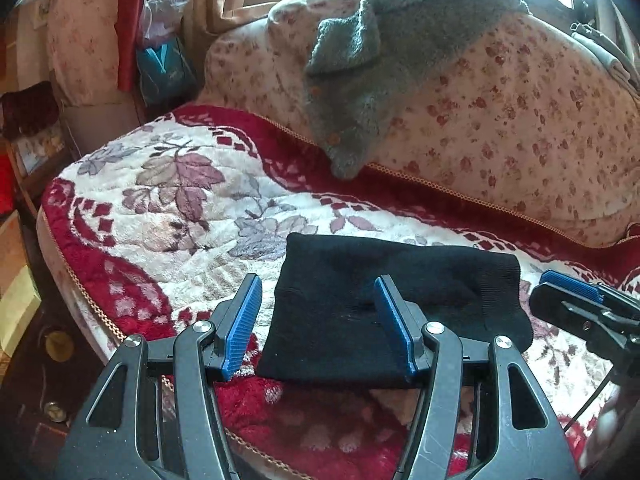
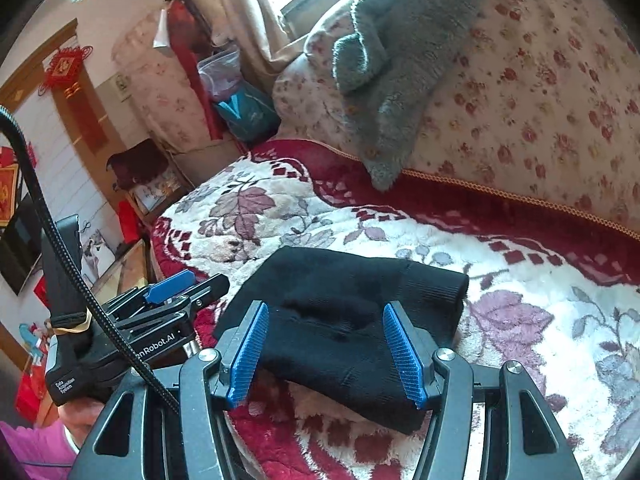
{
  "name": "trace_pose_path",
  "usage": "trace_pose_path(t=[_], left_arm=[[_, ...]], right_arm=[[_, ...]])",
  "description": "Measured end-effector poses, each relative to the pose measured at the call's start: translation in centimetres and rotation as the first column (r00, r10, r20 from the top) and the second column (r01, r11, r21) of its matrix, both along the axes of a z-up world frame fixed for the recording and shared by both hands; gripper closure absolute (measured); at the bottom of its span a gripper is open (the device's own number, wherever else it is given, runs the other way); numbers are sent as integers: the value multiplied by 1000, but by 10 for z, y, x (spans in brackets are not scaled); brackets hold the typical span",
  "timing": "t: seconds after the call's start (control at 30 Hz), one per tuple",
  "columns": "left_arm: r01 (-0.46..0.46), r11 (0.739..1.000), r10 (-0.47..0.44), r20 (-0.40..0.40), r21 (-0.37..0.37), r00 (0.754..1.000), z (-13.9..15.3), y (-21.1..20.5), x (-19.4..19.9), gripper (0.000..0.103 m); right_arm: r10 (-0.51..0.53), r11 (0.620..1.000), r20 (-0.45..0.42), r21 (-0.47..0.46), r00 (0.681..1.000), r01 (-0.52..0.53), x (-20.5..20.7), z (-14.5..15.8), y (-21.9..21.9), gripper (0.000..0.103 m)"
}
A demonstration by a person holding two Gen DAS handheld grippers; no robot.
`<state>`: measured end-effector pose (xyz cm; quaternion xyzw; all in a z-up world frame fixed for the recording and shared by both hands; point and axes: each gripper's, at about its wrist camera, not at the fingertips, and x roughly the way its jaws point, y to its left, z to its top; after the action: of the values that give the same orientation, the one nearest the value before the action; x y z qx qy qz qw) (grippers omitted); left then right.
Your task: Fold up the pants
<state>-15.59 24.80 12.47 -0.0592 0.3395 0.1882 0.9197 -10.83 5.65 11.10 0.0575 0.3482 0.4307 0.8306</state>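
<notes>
The black knit pants [image 1: 384,300] lie folded into a compact rectangle on the red and white floral blanket [image 1: 160,208]; they also show in the right wrist view [image 2: 340,320]. My left gripper [image 1: 316,320] is open and empty, its jaws wide apart just in front of the bundle's left part. My right gripper [image 2: 326,344] is open and empty, hovering over the bundle's near edge. The right gripper shows at the right edge of the left wrist view [image 1: 576,296], and the left gripper shows at the left of the right wrist view [image 2: 176,292].
A grey fleece garment [image 1: 360,80] hangs over the floral sofa back [image 1: 500,120] behind the blanket. Bags and a red cloth stand at the sofa's far left end [image 1: 160,60]. The blanket's front edge [image 1: 100,312] drops to the floor at left.
</notes>
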Motion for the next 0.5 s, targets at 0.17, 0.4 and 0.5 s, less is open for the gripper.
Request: trace_pose_path(t=[0.17,0.4,0.5], left_arm=[[-1,1000,1,-16,4,1000,0,-5,-3,45],[-15,1000,15,-28,11,999,-3,-7,-9,45],[-24,1000,25,-29,8,999,-3,-6,-10,45]], right_arm=[[19,1000,0,2,1000,-19,-5,-1,2,45],[49,999,-2,-13,999,-49,-13,-5,12,45],[57,998,1,-21,998,-57,-15,-7,14,45]])
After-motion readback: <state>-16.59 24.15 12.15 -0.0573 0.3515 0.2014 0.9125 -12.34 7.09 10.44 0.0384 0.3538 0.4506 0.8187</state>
